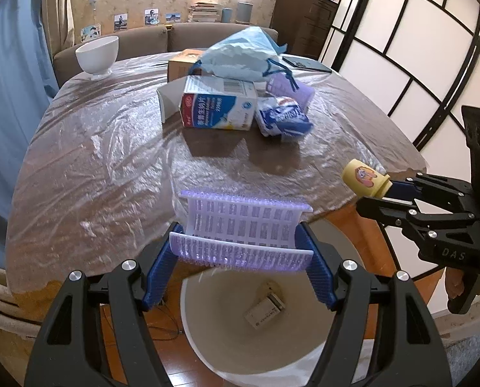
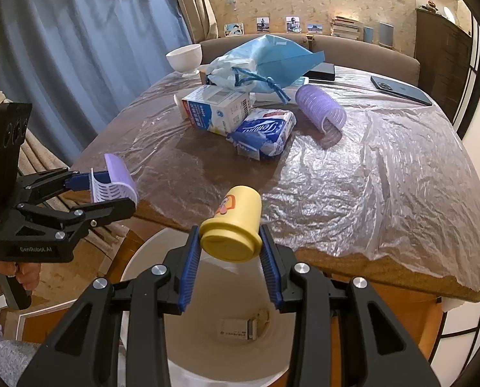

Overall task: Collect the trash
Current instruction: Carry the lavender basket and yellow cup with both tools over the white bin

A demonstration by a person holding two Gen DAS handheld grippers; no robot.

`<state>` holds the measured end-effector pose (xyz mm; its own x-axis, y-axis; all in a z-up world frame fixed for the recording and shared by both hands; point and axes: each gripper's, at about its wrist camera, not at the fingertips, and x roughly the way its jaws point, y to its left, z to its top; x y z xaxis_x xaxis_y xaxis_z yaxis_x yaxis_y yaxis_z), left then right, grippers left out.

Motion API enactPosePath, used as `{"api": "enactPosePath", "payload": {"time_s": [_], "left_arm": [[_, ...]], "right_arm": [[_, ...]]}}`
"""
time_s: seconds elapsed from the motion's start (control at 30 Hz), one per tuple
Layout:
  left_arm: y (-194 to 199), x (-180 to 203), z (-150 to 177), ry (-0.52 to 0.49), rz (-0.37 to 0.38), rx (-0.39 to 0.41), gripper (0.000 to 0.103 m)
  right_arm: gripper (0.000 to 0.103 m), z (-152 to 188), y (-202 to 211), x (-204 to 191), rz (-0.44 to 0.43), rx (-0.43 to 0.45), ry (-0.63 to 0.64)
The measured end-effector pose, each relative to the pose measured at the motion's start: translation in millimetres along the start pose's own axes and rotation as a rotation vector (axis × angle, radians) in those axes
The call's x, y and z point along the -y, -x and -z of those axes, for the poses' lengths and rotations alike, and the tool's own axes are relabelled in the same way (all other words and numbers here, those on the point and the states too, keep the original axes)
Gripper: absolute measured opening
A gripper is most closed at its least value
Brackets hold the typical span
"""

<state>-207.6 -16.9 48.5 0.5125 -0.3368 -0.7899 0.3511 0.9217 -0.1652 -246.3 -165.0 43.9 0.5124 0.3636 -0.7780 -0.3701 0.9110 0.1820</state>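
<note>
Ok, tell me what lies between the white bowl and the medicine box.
Nothing: only bare plastic-covered table between the bowl and the box, clearest in the left wrist view.

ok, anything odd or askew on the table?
Yes: the medicine box lies on its side with an end flap open, and the tissue pack beside it looks torn at one end. The purple roller lies tipped over.

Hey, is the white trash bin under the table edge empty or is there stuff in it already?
Not empty. The white bin already holds a small flattened box lying at its bottom, with another small scrap beside it; the rest of the inside shows bare.
</note>
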Motion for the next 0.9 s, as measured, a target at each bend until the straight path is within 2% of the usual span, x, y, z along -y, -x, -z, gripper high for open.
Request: {"api": "enactPosePath", "payload": {"time_s": [0.9], "left_arm": [[-9, 28, 38, -0.042, 0.022, -0.093, 0.072]], "right_arm": [[0.036, 41, -9, -8, -0.034, -0.115, 0.022]]}}
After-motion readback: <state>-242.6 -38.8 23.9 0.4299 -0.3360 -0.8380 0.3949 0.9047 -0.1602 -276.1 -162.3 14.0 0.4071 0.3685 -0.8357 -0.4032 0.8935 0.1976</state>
